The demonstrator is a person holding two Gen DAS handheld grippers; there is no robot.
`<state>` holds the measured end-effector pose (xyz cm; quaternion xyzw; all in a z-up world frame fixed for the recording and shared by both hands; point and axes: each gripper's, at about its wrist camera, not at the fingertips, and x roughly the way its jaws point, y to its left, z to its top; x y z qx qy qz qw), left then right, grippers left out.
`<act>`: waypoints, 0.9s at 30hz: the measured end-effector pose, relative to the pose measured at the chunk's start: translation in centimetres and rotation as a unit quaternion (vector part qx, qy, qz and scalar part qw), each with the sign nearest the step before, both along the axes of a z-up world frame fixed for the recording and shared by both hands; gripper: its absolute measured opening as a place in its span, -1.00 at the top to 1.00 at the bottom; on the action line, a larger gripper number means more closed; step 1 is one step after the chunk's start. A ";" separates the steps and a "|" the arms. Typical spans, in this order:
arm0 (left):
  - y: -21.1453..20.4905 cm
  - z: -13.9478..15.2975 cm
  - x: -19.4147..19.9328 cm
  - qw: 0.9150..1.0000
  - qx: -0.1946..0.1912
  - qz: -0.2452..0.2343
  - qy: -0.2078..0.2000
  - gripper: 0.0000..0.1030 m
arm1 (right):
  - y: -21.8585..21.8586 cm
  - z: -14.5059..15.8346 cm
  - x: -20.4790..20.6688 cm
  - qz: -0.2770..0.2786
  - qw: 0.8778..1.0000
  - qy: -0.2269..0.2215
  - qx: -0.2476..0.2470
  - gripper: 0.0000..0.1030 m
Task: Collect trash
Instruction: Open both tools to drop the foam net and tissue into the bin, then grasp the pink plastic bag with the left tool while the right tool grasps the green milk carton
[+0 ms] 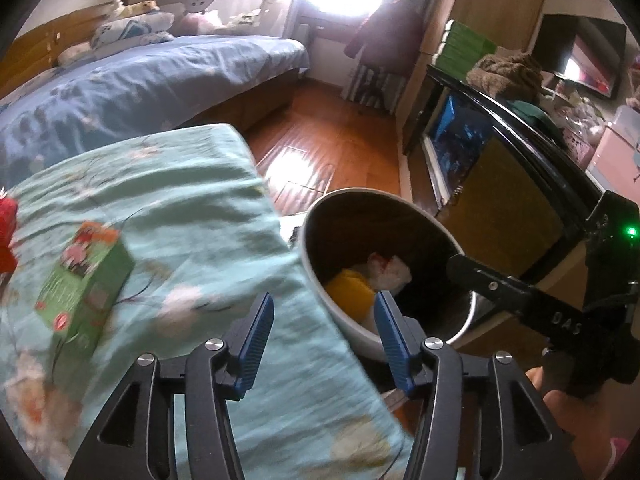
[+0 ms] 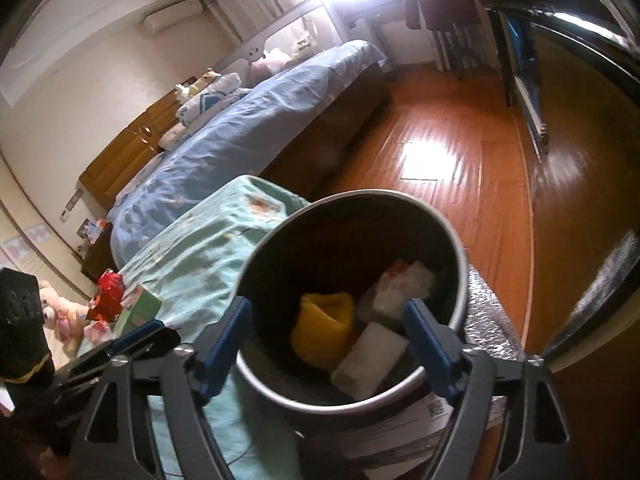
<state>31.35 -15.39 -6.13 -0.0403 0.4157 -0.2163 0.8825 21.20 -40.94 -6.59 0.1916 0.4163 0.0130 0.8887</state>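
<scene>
Round bin [image 2: 360, 216] upright beside bed; yellow wad [image 2: 324, 332] + white scraps [image 2: 372, 356] inside.

Left gripper [image 1: 324, 320]: black plastic frame w/ triangular cut-outs, silver screws at pivots, ribbed blue pads [image 1: 258, 340]. Right gripper [image 2: 328, 344]: same build, blue pads [image 2: 428, 344]; from the left view its arm reads "DAS", green LED on body.

A table draped in a teal floral cloth [image 1: 192, 216] carries a green carton [image 1: 86, 280] near its left edge, with a red wrapper [image 1: 6, 240] at that edge. Off the table's right edge, a round bin [image 2: 276, 380] stands on the glossy wooden floor [image 2: 460, 168] over silver foil [image 2: 488, 320] and paper sheets [image 2: 400, 436].
</scene>
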 end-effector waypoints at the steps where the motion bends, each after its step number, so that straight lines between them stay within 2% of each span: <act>1: 0.6 0.0 -0.4 1.000 -0.001 0.005 0.000 -0.02 | 0.5 0.1 0.0 0.005 1.000 -0.002 0.003 -0.69; 9: 5.0 0.0 -3.0 0.999 -0.008 0.050 0.005 -0.06 | 4.3 0.6 0.2 0.037 0.999 -0.007 0.013 -0.71; 15: 8.6 0.4 -4.5 0.996 -0.013 0.084 0.007 -0.06 | 6.7 0.6 0.1 0.057 0.998 -0.005 0.022 -0.82; 27: 16.3 0.8 -7.5 0.986 -0.028 0.165 0.008 -0.08 | 13.0 -0.5 0.7 0.109 0.993 0.010 0.037 -0.83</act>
